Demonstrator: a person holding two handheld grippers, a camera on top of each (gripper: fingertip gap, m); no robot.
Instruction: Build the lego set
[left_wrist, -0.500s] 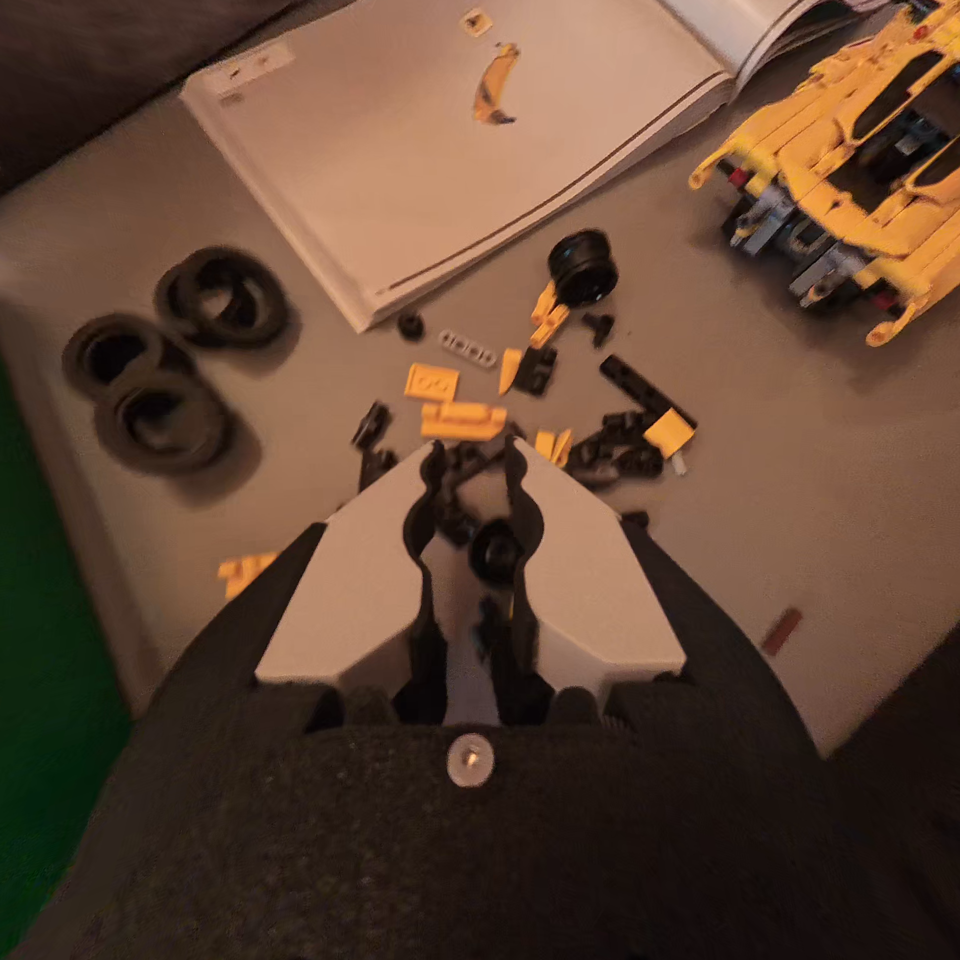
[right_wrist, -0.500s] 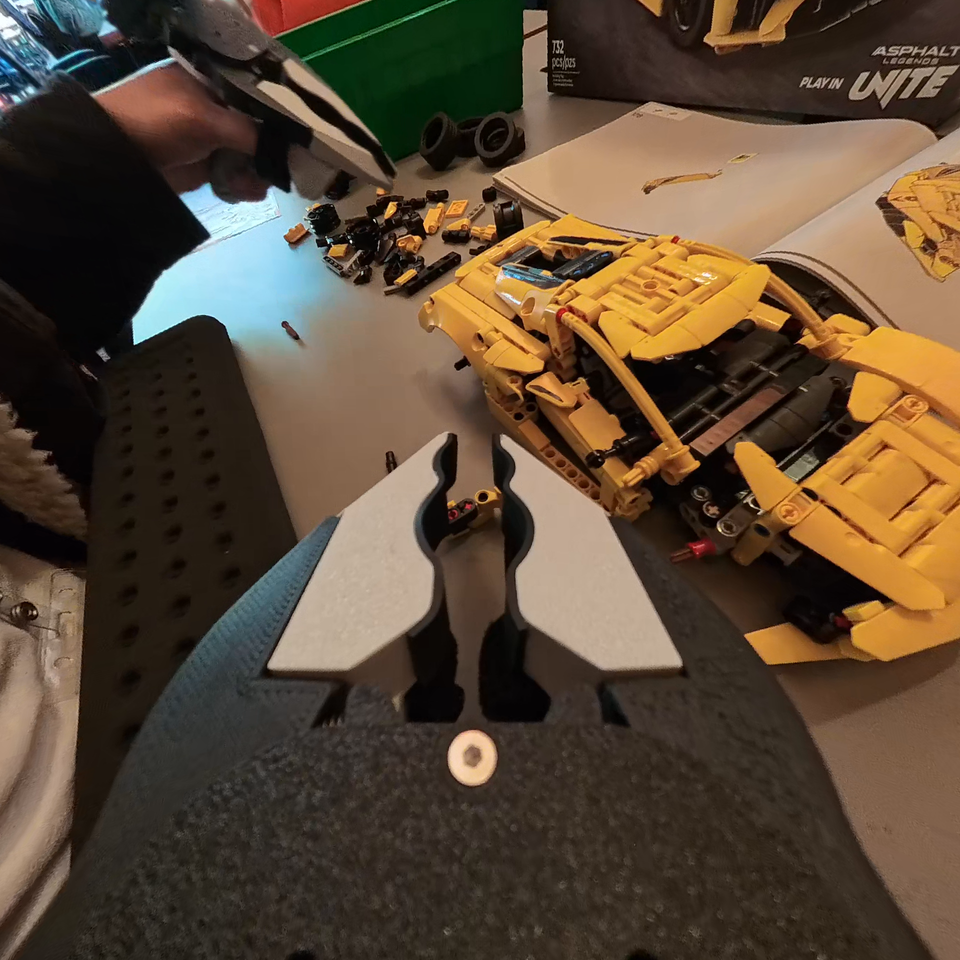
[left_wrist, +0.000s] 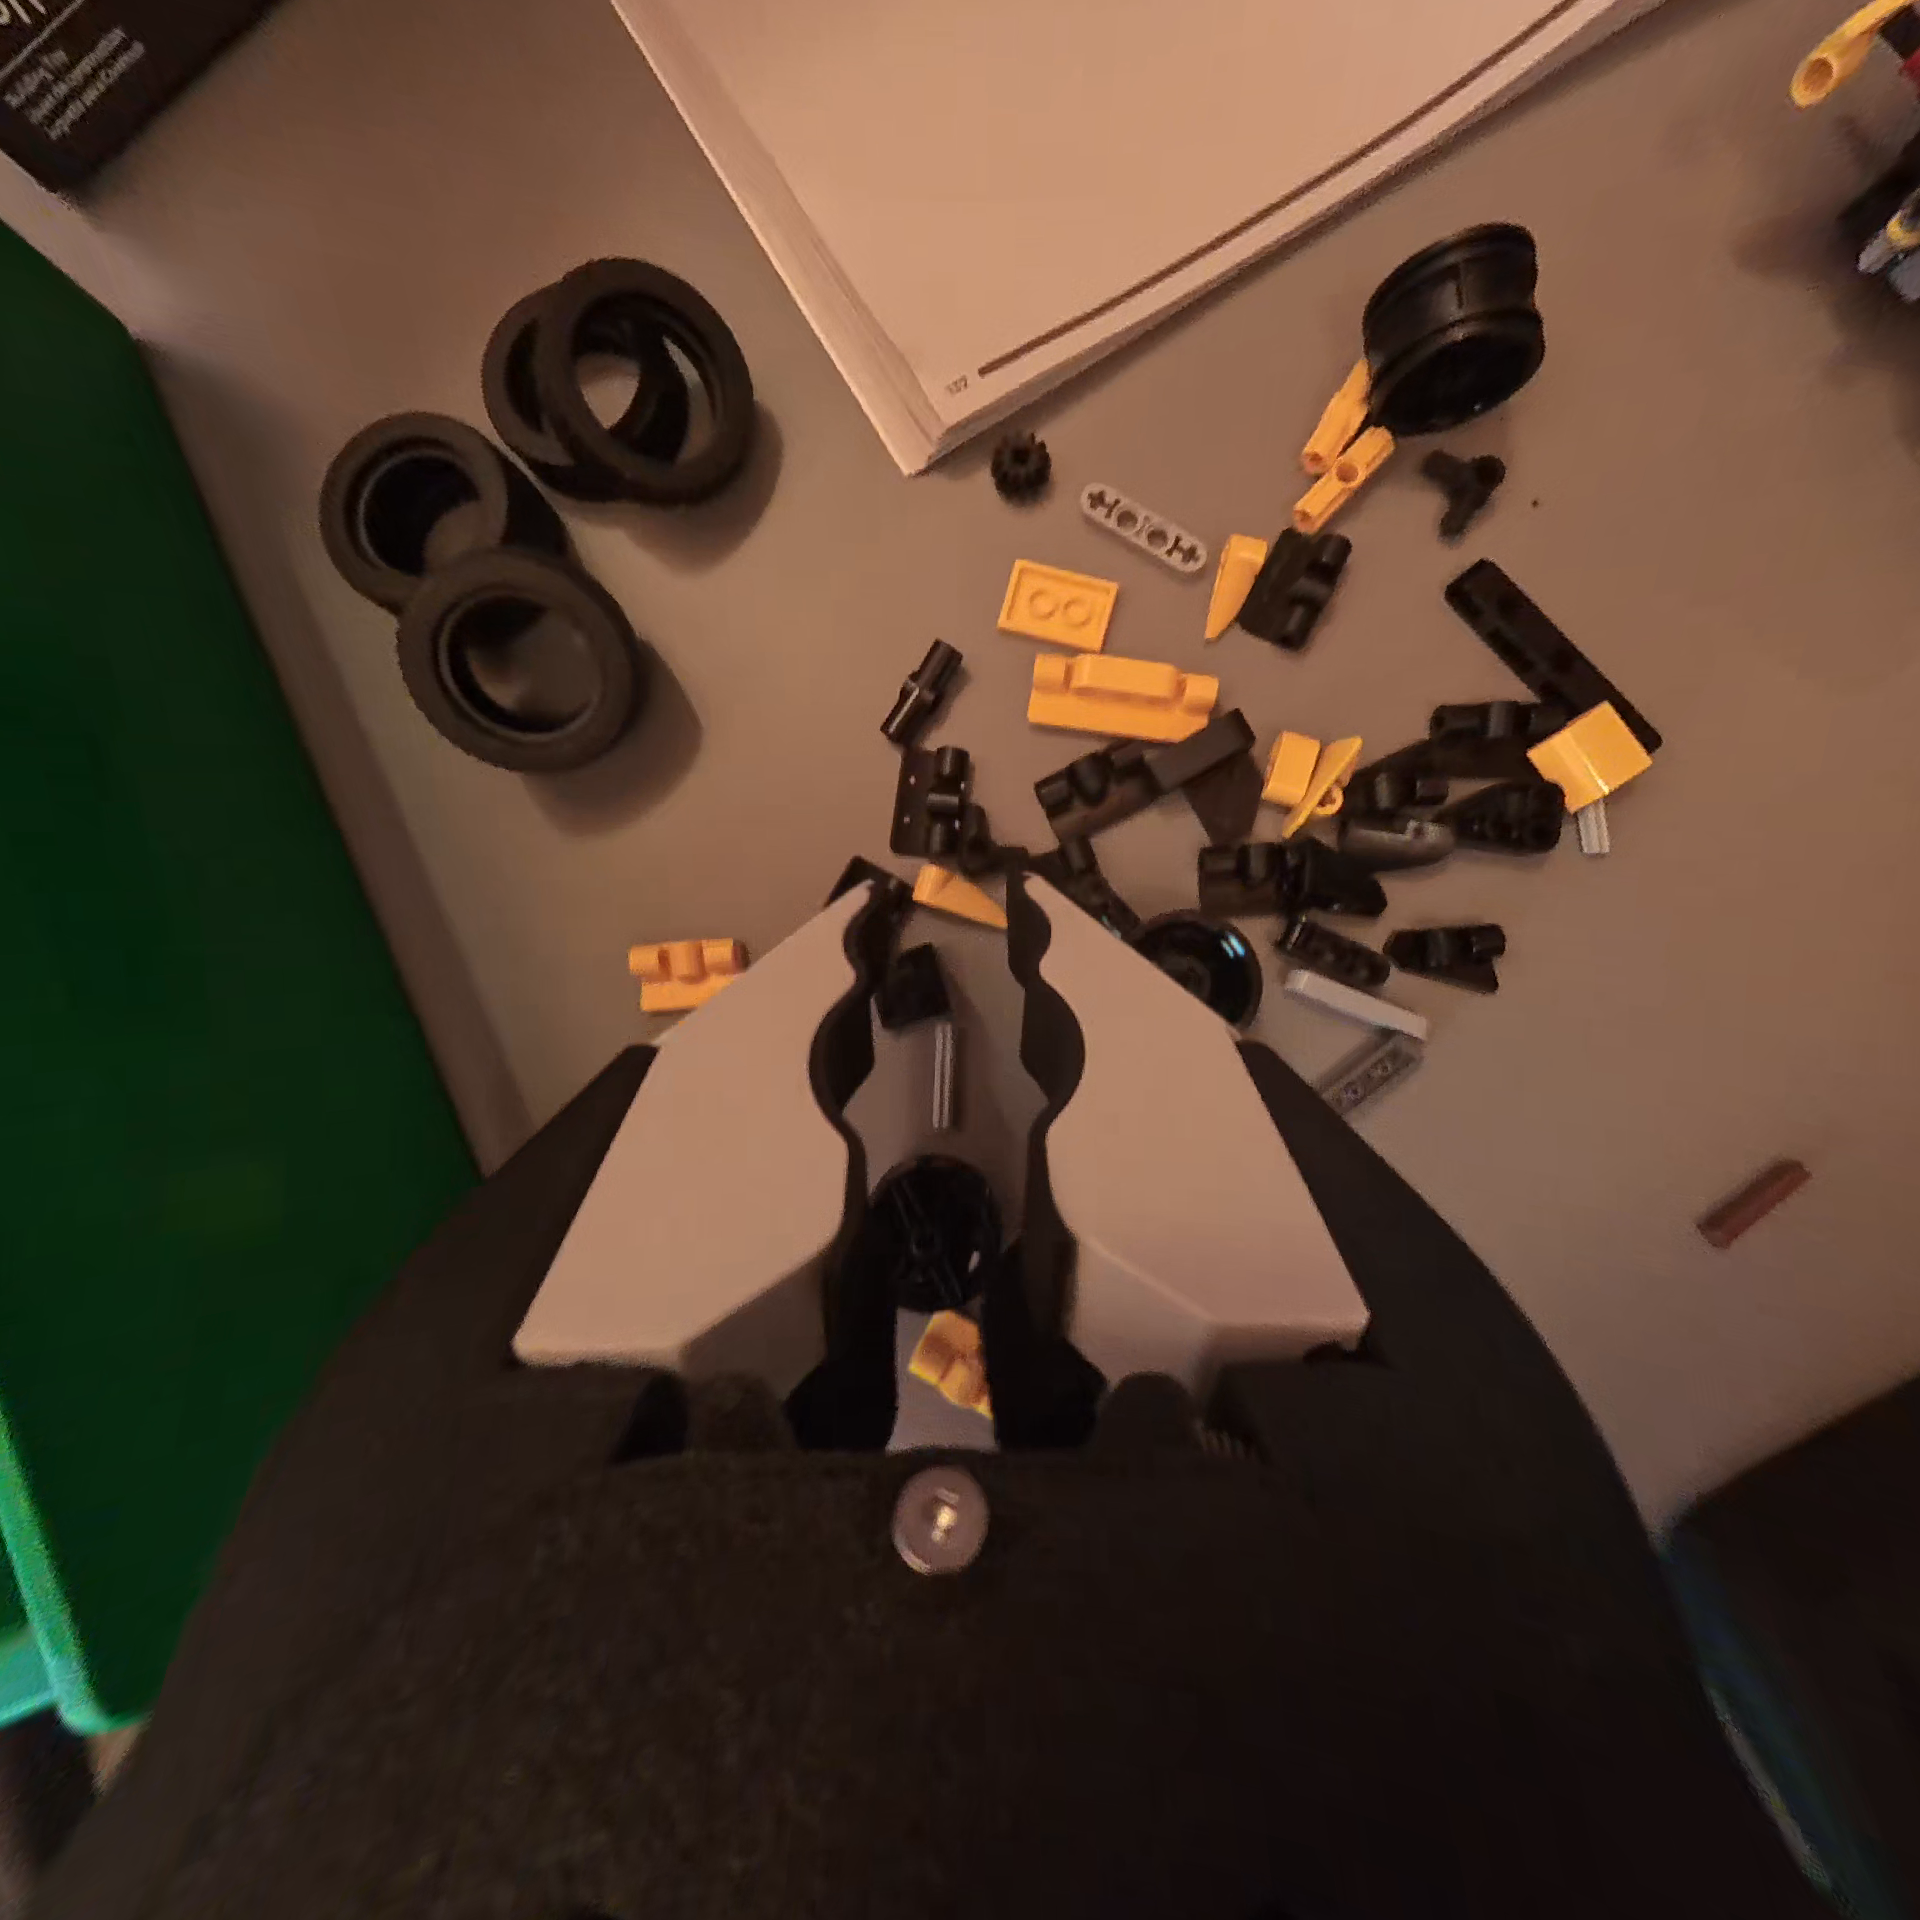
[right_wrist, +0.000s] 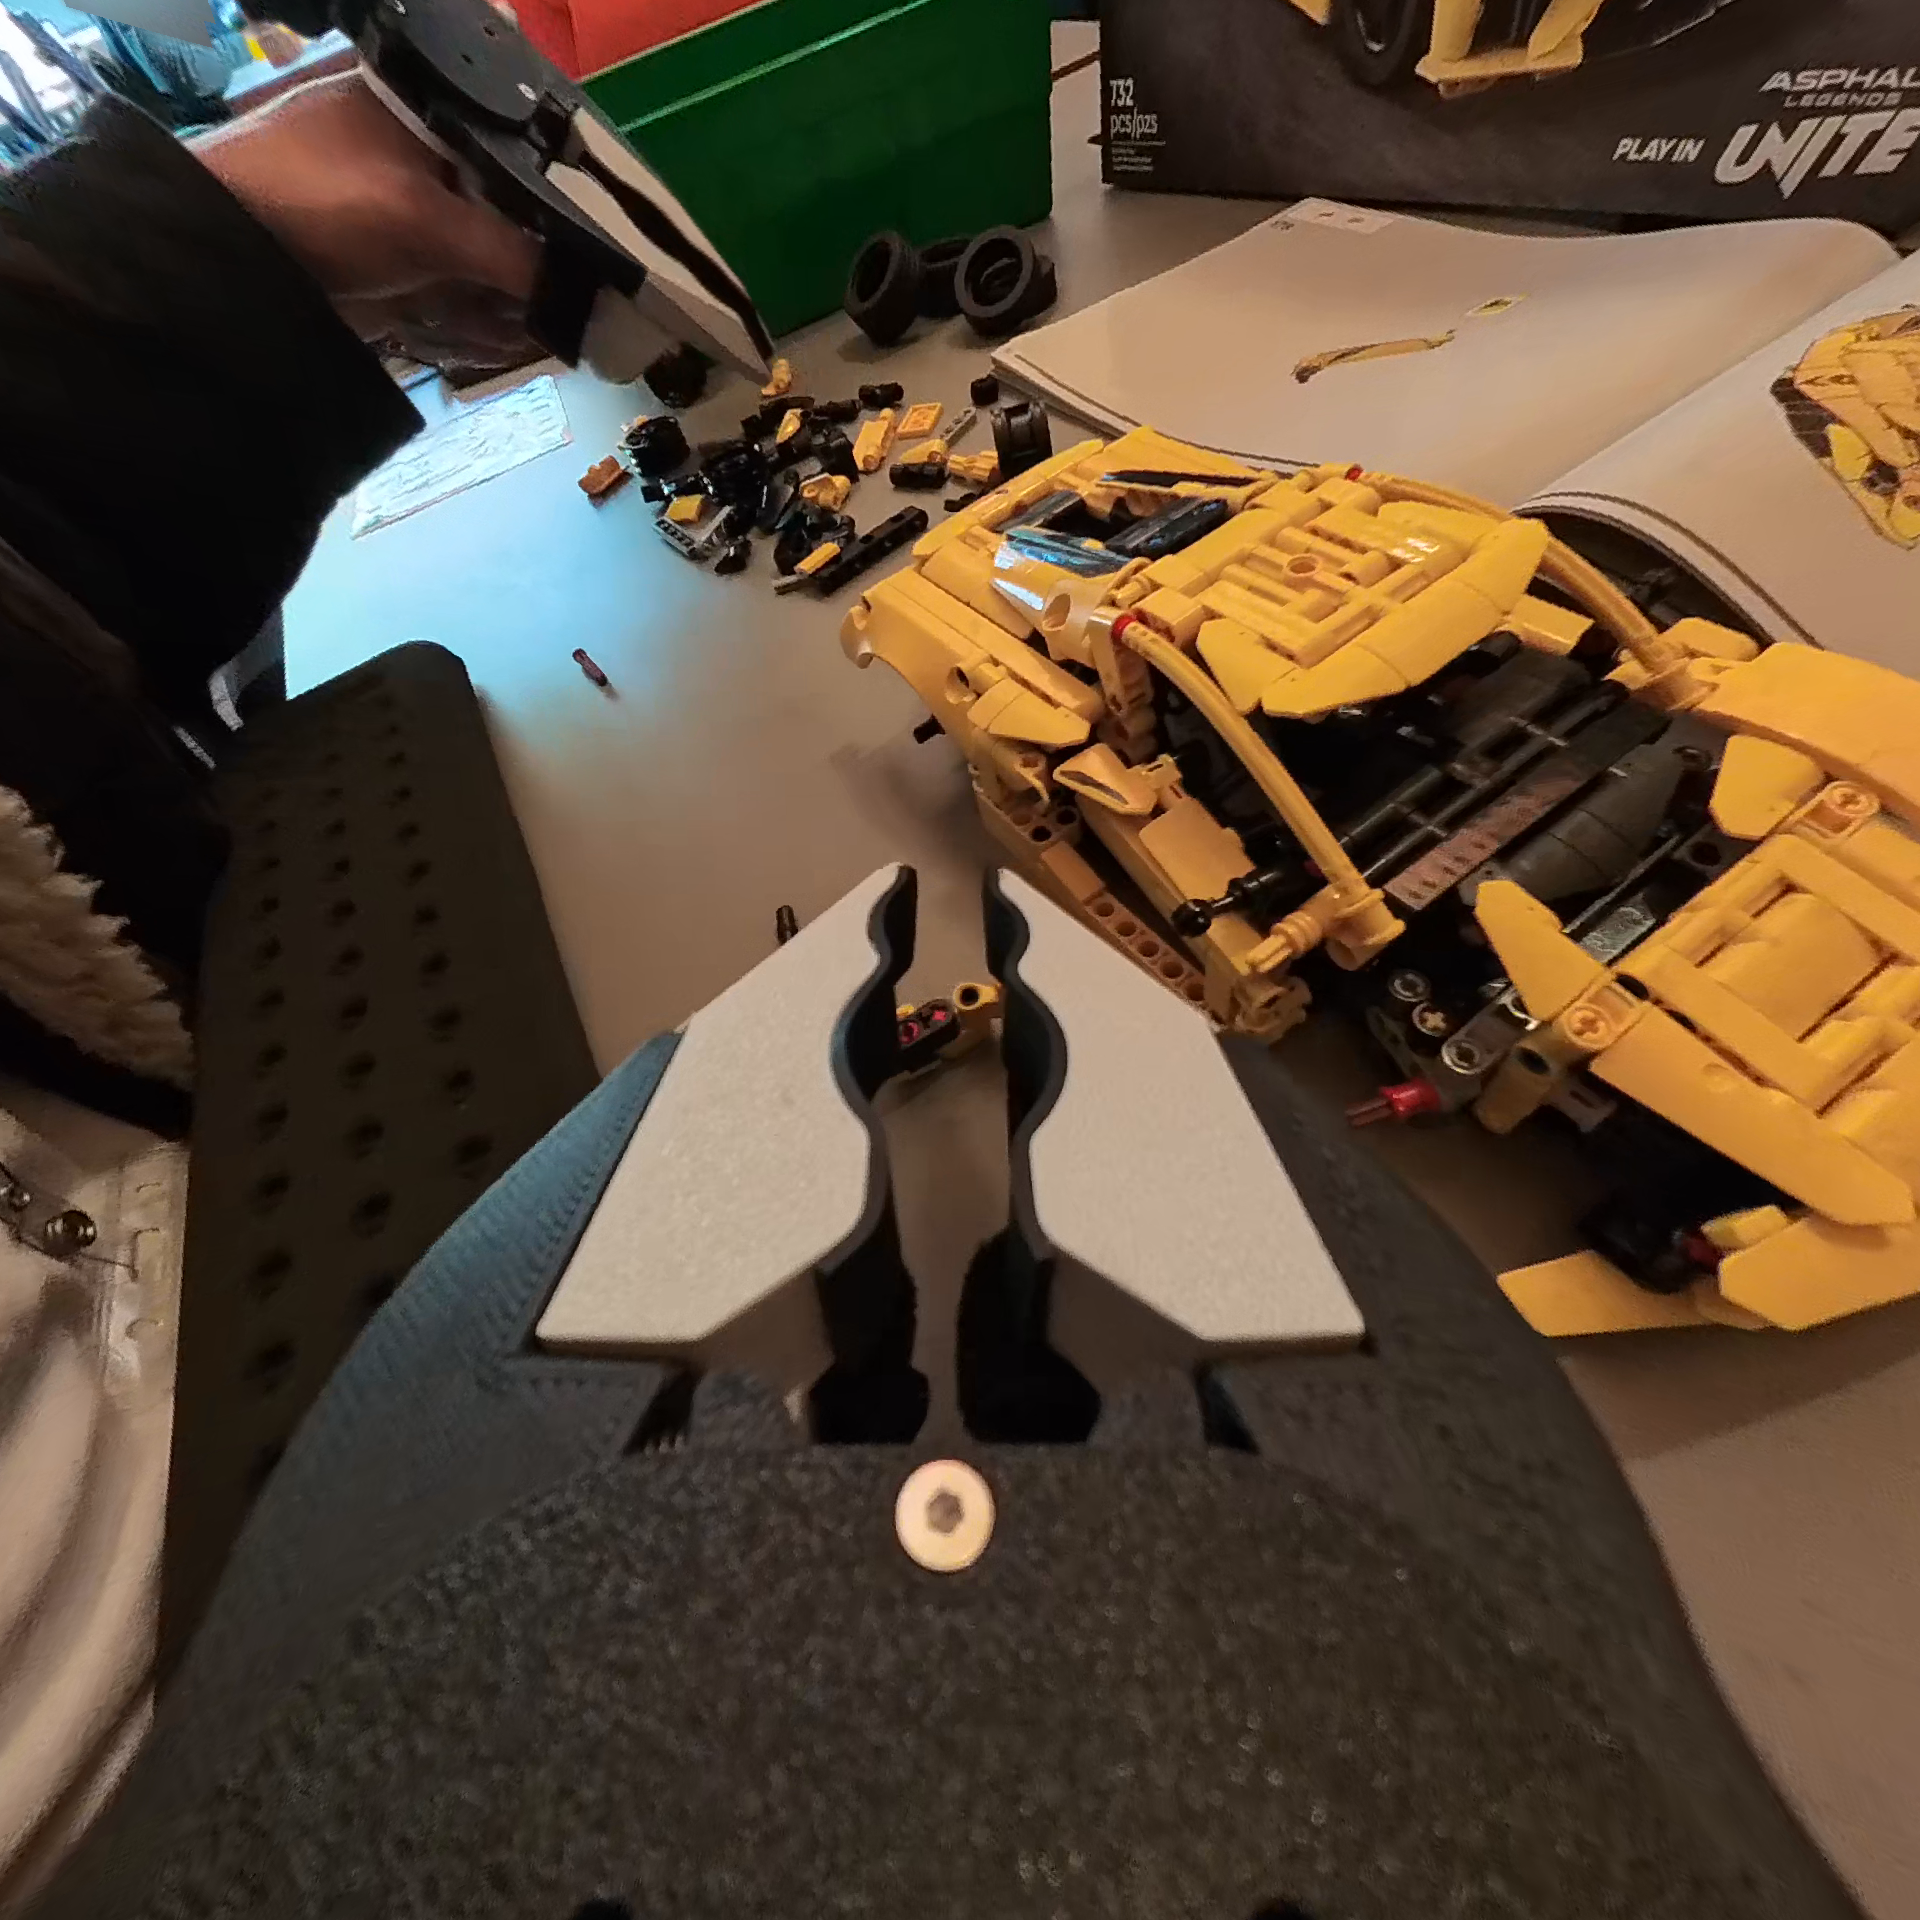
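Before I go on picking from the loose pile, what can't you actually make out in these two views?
- Left wrist view: pile pieces under the left tongs are covered by the fingers.
- Left wrist view: yellow car is cut off by the right edge.
- Right wrist view: pile pieces too small to identify.
- Right wrist view: small yellow-black piece between the right tongs; contact unclear.

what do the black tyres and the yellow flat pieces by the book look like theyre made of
Tyres: probably rubber, matte black with no glints and soft rounded walls.
Yellow flat pieces: look like hard moulded plastic, smooth with crisp edges and raised studs.
Book: paper, a matte white page over a stacked edge of sheets.
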